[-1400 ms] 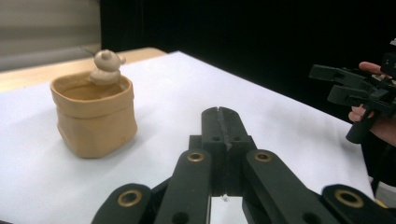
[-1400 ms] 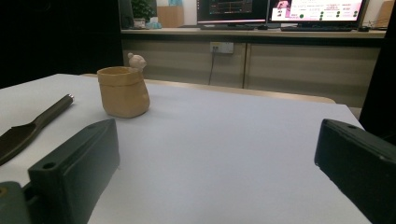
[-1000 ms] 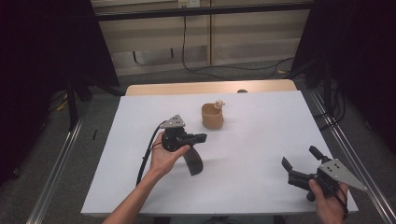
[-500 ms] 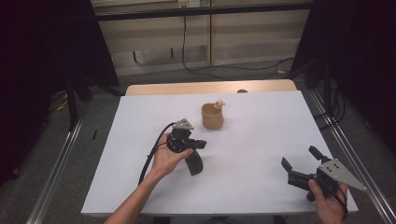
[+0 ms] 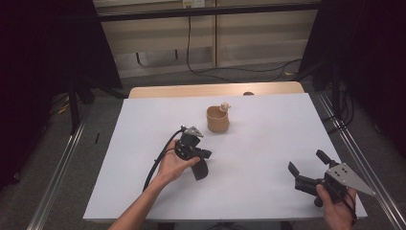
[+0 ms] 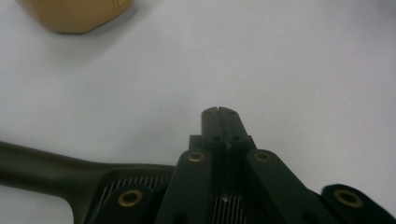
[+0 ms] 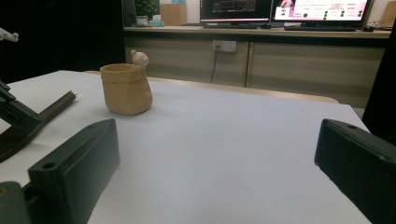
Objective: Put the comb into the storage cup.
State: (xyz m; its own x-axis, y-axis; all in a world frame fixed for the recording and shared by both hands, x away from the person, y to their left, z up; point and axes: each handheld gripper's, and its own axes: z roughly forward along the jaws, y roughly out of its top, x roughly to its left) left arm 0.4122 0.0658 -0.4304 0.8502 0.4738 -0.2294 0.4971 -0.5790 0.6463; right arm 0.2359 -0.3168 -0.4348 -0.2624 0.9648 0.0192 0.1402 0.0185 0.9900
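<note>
My left gripper (image 5: 207, 154) is held low over the middle of the white table (image 5: 268, 201), jaws pointing right. In the left gripper view my left gripper (image 6: 219, 112) is shut, with nothing between its tips. A dark long-handled tool (image 5: 200, 169) lies just under it; its handle (image 6: 42, 172) runs off to the left. Whether the gripper touches it I cannot tell. A tan cup (image 5: 218, 120) with a small figure on its rim stands beyond. My right gripper (image 5: 306, 162) is open near the front right corner, and its jaws (image 7: 217, 135) face the cup (image 7: 127, 91).
The tool's metal-tipped handle (image 7: 60, 105) lies left of the cup in the right gripper view. A cable (image 5: 155, 165) trails from the left gripper past the forearm. A wooden strip (image 5: 215, 90) borders the table's far edge, with metal rails on both sides.
The left gripper has sunk a little toward the table and shifted slightly right, closer over the dark tool. The tool, the cup and the right gripper have stayed put.
</note>
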